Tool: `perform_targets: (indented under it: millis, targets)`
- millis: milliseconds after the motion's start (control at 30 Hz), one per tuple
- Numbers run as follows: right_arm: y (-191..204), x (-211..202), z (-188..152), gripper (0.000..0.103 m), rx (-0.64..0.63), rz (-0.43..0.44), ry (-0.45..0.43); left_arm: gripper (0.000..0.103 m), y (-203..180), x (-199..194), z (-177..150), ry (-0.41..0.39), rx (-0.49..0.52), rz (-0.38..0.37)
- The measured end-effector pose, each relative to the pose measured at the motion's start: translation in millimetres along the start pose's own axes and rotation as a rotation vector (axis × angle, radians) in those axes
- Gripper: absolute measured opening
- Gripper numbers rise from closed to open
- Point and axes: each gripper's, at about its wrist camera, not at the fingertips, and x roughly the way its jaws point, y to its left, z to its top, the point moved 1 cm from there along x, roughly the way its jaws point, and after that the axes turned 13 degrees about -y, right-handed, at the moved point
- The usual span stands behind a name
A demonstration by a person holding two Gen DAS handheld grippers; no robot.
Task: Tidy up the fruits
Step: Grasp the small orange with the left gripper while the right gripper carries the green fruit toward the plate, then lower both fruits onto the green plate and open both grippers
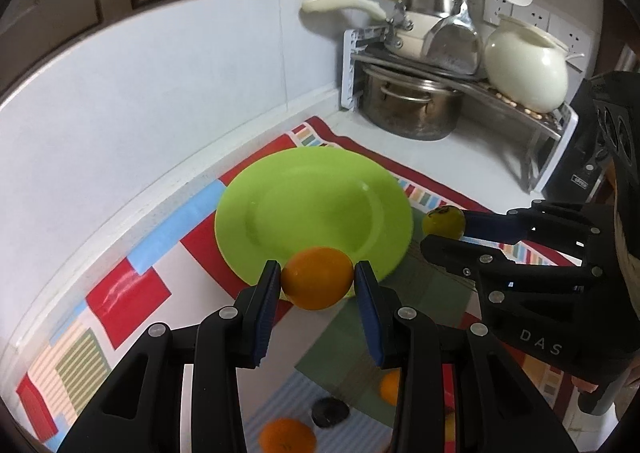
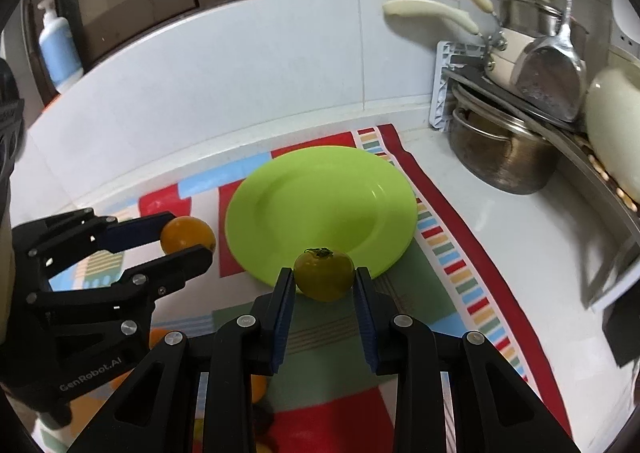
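My left gripper [image 1: 317,279] is shut on an orange [image 1: 318,277] and holds it over the near rim of the empty lime-green plate [image 1: 312,205]. My right gripper [image 2: 325,277] is shut on a yellow-green tomato [image 2: 324,273] with a dark stem, just above the plate's [image 2: 320,205] near edge. In the left wrist view the right gripper [image 1: 444,229] with the tomato [image 1: 443,220] is at the plate's right. In the right wrist view the left gripper [image 2: 184,239] with the orange [image 2: 187,239] is at the plate's left.
The plate lies on a colourful patchwork mat [image 1: 132,285] on a white counter. More oranges [image 1: 286,439] and a dark round thing [image 1: 330,411] lie on the mat below the grippers. A rack with pots [image 1: 412,105], pans and a cream jar [image 1: 524,65] stands at the back right. A soap bottle [image 2: 60,49] stands at the back left.
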Motion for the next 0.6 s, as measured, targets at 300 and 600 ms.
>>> perform_targets:
  millis: [300, 600]
  targets:
    - [-5.6, 45.2, 0.3, 0.031, -0.002, 0.019, 0.050, 0.038, 14.2, 40.3, -2.0, 0.053, 0.014, -0.023]
    - [-11.8, 81.1, -5.1, 0.031, 0.010, 0.035, 0.094, 0.038, 23.3, 72.0, -10.9, 0.103, 0.016, -0.039]
